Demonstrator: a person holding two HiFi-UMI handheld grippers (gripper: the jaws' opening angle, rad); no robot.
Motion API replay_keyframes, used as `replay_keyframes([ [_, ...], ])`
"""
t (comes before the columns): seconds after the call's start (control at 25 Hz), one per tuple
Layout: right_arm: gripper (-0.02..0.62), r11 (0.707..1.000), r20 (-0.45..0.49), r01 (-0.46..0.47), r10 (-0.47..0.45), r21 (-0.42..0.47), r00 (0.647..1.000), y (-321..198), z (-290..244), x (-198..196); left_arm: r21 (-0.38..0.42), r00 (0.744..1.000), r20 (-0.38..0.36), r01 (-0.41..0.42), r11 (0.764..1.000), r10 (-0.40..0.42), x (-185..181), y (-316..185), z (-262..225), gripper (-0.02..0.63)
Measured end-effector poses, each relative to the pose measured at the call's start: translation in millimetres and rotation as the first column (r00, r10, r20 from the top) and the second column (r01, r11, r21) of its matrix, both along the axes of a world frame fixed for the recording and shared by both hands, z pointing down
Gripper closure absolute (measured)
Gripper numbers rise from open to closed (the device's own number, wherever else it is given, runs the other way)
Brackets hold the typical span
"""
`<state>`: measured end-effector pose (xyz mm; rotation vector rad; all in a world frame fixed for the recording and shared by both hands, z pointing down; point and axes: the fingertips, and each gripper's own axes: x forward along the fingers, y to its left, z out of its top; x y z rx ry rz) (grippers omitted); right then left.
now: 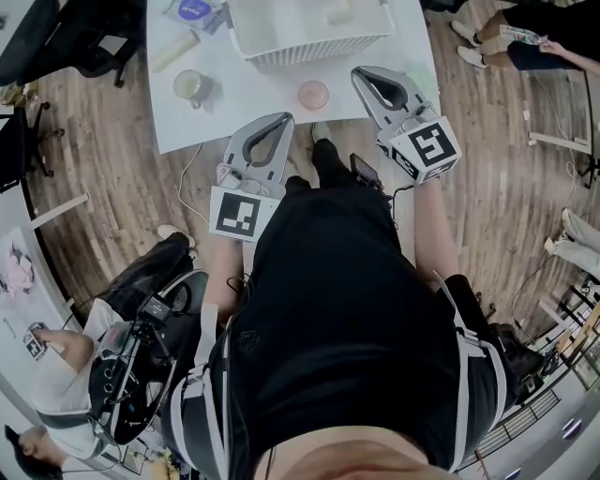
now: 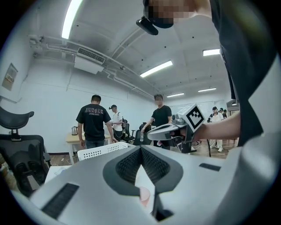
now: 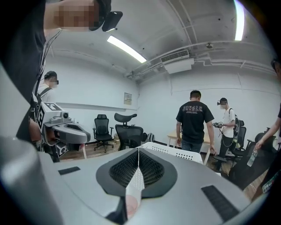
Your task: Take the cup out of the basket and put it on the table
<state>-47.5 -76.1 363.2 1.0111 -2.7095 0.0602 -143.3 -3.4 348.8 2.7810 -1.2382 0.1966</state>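
A white slatted basket (image 1: 309,33) stands at the far side of the white table (image 1: 253,103), with a pale rounded object (image 1: 337,11) inside it. A small pink cup (image 1: 313,94) stands upright on the table just in front of the basket. My left gripper (image 1: 284,118) hovers at the table's near edge, left of the cup, shut and empty. My right gripper (image 1: 360,73) is over the table to the cup's right, also shut and empty. Below the shut jaws, the left gripper view (image 2: 140,149) and the right gripper view (image 3: 138,151) both show the pink cup (image 2: 144,195) (image 3: 131,204).
A pale green mug (image 1: 192,86) stands on the table's left part, with a cream tube (image 1: 176,52) and a blue-topped item (image 1: 194,9) behind it. Office chairs (image 3: 127,132) and several standing people (image 2: 93,121) fill the room. A seated person (image 1: 66,375) is at the lower left.
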Motion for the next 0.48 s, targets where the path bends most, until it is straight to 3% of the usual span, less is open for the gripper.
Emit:
replay_keyframes([
  [0.28,0.575,0.999,-0.099,0.02,-0.023,-0.031,0.995,-79.4,21.6,14.3,-0.013,0.997,-0.011,0.072,0.997,-0.072,-0.6,-37.3,-2.9,0.586],
  [0.48,0.575,0.994,-0.234,0.059,-0.079,-0.094,0.969,-142.7,52.8,21.5,-0.03,0.992,-0.006,0.126,0.992,-0.126,-1.7,-62.3,-3.5,0.586],
])
